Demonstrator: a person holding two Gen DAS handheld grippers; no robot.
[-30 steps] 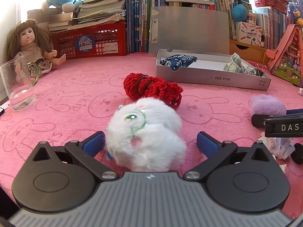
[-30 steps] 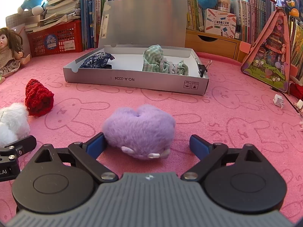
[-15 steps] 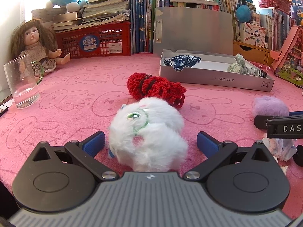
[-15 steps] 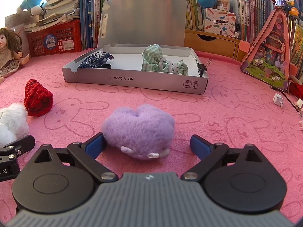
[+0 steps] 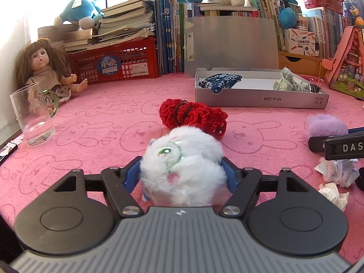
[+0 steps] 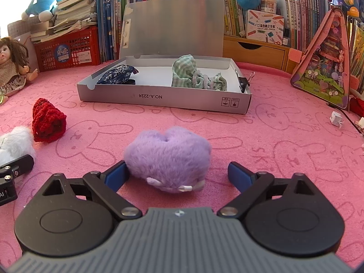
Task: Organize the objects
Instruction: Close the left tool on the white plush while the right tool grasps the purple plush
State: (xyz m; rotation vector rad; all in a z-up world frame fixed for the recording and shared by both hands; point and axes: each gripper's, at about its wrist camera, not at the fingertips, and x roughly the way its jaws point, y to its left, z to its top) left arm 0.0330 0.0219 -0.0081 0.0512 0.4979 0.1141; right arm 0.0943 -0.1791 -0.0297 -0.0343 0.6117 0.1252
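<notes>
A white fluffy plush toy (image 5: 182, 159) lies on the pink cloth between the blue pads of my left gripper (image 5: 180, 175). The jaws are closing and both pads touch its fur. Just behind it lies a red crocheted piece (image 5: 193, 116). In the right wrist view a purple fluffy plush (image 6: 168, 157) sits between the fingers of my right gripper (image 6: 177, 175). Those jaws are closing too: the left pad meets the fur and the right pad (image 6: 238, 175) stands clear of it. The open grey box (image 6: 163, 101) holds a dark blue cloth item (image 6: 118, 75) and a green checked one (image 6: 193, 75).
A glass mug (image 5: 31, 116) and a doll (image 5: 45, 68) stand at the far left. Crumpled paper (image 5: 334, 175) lies right of the left gripper. A red basket (image 5: 113, 63), books and a pink house-shaped case (image 6: 323, 68) line the back. Open pink cloth (image 6: 284, 147) lies between plush and box.
The left gripper's jaws have come in from wide open onto the white plush. The right gripper's jaws have narrowed slightly around the purple plush. Neither hand has shifted.
</notes>
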